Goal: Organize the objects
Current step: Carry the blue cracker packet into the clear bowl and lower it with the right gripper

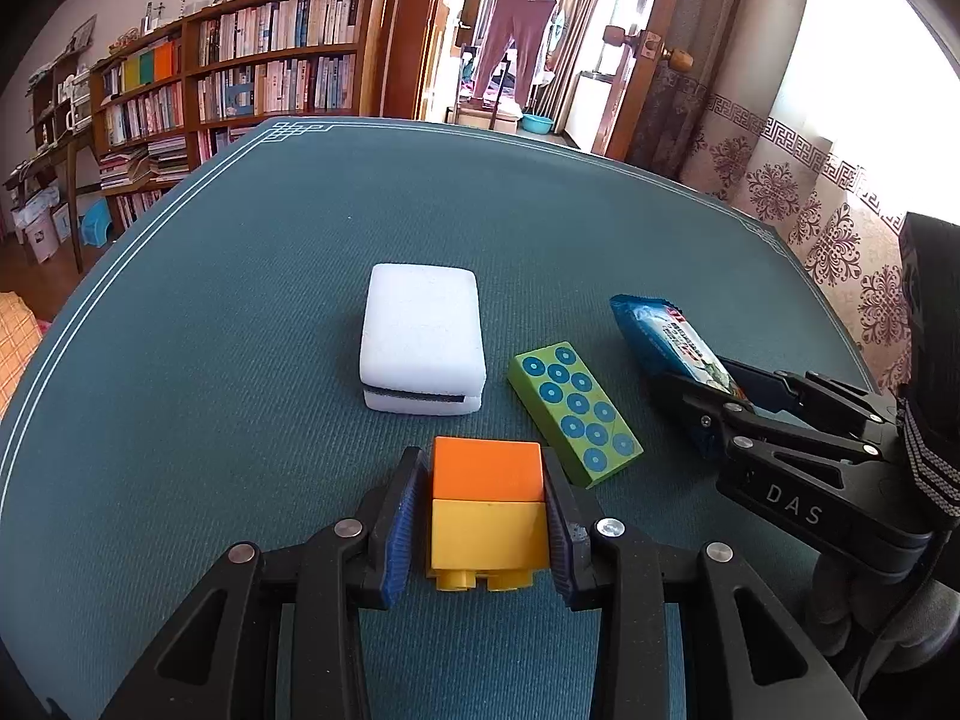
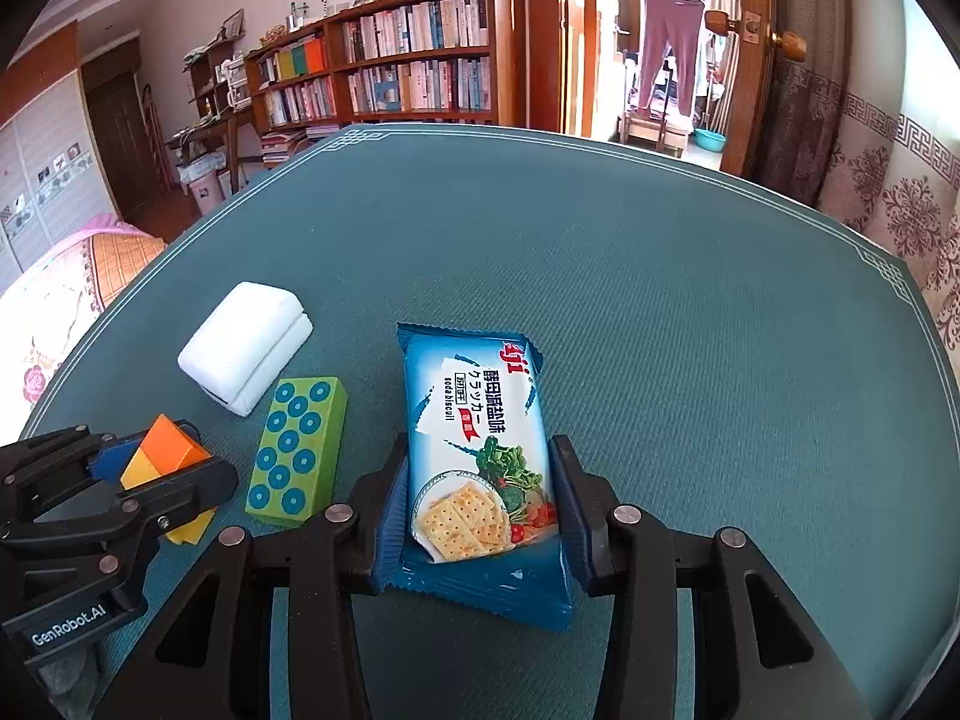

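A lived-in home room

Tall wooden bookshelves crammed with books [image 2: 414,60] at 11 o'clock; mauve trousers hanging on a hanger [image 2: 669,48] in the doorway at 1 o'clock.

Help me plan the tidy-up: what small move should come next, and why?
Probably lift the left hand-held gripper slightly: its pads already flank the orange-and-yellow block, which seems to rest on the mat close to the green dotted block.
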Action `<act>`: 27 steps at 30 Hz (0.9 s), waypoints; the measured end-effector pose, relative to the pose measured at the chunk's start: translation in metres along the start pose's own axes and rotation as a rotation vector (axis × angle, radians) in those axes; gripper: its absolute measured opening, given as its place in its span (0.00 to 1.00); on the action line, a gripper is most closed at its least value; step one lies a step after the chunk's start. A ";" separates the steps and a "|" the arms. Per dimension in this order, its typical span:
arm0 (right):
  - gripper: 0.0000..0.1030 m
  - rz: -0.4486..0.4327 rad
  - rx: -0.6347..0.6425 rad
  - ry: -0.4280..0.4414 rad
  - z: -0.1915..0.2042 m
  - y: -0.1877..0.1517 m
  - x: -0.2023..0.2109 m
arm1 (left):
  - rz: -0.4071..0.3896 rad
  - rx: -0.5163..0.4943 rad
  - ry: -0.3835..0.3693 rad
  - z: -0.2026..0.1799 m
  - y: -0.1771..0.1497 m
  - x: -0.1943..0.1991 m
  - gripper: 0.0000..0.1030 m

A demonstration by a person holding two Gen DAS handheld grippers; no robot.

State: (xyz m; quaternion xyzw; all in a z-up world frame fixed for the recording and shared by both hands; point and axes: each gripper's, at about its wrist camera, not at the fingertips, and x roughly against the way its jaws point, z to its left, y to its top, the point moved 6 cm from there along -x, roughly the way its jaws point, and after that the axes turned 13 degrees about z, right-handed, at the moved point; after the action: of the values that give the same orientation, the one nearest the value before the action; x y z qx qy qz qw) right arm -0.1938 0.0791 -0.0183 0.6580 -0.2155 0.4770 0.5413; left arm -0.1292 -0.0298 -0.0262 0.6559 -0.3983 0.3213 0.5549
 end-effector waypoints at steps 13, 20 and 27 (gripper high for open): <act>0.43 -0.065 -0.158 0.055 -0.016 -0.061 0.045 | -0.026 -0.038 -0.035 -0.012 -0.004 0.010 0.32; 0.43 -0.095 -0.207 0.070 -0.022 -0.084 0.073 | -0.041 -0.060 -0.053 -0.024 -0.006 0.018 0.32; 0.43 -0.135 -0.267 0.067 -0.034 -0.102 0.102 | -0.045 -0.088 -0.069 -0.037 -0.011 0.023 0.32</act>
State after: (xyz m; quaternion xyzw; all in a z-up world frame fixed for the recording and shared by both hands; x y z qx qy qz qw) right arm -0.0800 0.1663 0.0163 0.5768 -0.2141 0.4284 0.6617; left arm -0.1082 0.0033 -0.0050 0.6503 -0.4161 0.2680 0.5763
